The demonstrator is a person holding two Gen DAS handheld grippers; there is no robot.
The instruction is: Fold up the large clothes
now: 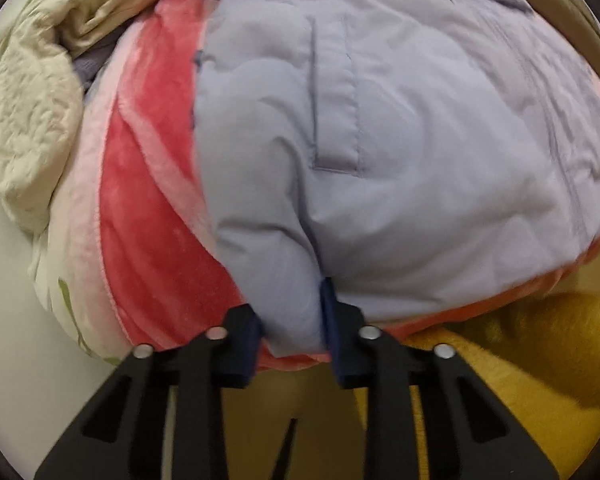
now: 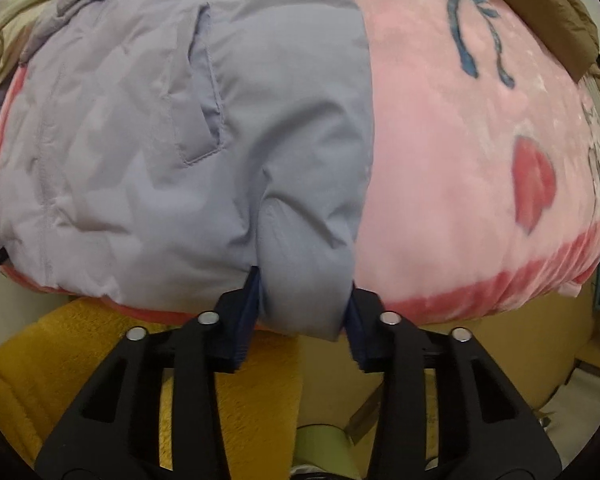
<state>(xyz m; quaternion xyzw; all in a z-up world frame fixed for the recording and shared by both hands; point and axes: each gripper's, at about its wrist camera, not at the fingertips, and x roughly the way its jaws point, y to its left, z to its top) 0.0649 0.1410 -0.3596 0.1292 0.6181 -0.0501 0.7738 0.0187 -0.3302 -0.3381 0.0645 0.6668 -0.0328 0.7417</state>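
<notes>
A pale lavender padded jacket (image 1: 400, 140) lies spread on a pink and red plush blanket (image 1: 148, 208), pocket flap facing up. My left gripper (image 1: 290, 328) is shut on the jacket's near hem at its left corner, with the fabric bunched between the blue pads. In the right wrist view the same jacket (image 2: 160, 140) fills the left half. My right gripper (image 2: 304, 312) is shut on the hem at the jacket's right corner, beside the pink blanket (image 2: 460, 152).
A cream quilted garment (image 1: 36, 100) is heaped at the far left on the blanket. A mustard yellow fleece (image 1: 520, 360) lies below the near edge, also in the right wrist view (image 2: 60, 360). A brown garment (image 2: 560, 12) sits at the far right.
</notes>
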